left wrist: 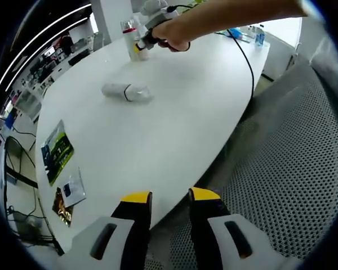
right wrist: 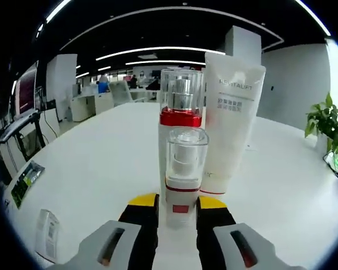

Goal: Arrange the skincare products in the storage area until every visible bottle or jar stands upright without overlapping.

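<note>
1. Right gripper (right wrist: 177,203) — jaws part-open around the base of a small clear-capped bottle (right wrist: 184,169), yellow tips on either side of its foot. Whether the pads actually press it cannot be told.
2. Small bottle stands upright on the white table (right wrist: 90,169), long axis vertical, cap up, red band and red square low on the body.
3. Directly behind it, a taller bottle (right wrist: 181,98) with clear cap and red collar, also upright. Just beside that, a white tube (right wrist: 232,118) stands on its cap, flat crimped end up.
4. Left gripper (left wrist: 170,197) — jaws narrowly apart, holding nothing, hanging past the table edge (left wrist: 174,208) above a grey mesh chair seat (left wrist: 293,169).
5. In the left gripper view, a clear-and-white bottle (left wrist: 127,91) lies on its side mid-table, long axis roughly across the view.
6. Far end of the table — a person's hand (left wrist: 172,35) holds the other gripper at the upright group.
7. Sachets (left wrist: 56,149) lie flat near the table's edge.
</note>
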The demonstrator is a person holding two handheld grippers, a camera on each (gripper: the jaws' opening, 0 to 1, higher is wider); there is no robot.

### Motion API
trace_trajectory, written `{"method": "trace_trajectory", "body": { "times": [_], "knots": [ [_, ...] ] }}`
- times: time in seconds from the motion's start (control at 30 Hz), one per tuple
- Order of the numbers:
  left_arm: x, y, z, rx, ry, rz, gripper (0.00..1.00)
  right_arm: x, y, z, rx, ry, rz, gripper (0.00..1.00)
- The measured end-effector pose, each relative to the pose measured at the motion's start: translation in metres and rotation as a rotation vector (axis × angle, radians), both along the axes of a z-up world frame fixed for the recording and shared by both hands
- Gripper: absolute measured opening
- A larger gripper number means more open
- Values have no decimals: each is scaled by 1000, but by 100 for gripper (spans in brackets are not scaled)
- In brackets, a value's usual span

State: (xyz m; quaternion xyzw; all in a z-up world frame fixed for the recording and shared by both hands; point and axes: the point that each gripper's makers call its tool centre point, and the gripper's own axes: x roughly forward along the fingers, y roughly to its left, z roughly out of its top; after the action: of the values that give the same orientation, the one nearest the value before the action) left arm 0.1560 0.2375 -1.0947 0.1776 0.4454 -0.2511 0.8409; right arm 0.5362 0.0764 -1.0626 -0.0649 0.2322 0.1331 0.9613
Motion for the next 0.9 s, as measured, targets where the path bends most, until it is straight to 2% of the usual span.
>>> {"method": "trace_trajectory", "body": {
  "times": [0.37, 0.53, 0.63, 0.8, 0.87, 0.9],
  "knots": [
    [0, 2, 0, 3, -1, 1, 21, 0, 4, 1, -7, 4, 9, 13],
    [0, 2, 0, 2, -6, 1, 21, -1, 7, 1, 8, 7, 12, 19],
    [1, 2, 1, 2, -8, 2, 21, -4, 7, 3, 27, 5, 11, 28],
    [2, 3, 2, 3, -17, 6, 21, -27, 2, 2, 52, 24, 31, 38],
    [3, 3, 3, 3, -22, 8, 21, -44, 3, 0, 61, 39, 58, 40],
    [3, 3, 3, 4, -22, 8, 21, -59, 9, -4, 80, 66, 92, 41]
  ]
}}
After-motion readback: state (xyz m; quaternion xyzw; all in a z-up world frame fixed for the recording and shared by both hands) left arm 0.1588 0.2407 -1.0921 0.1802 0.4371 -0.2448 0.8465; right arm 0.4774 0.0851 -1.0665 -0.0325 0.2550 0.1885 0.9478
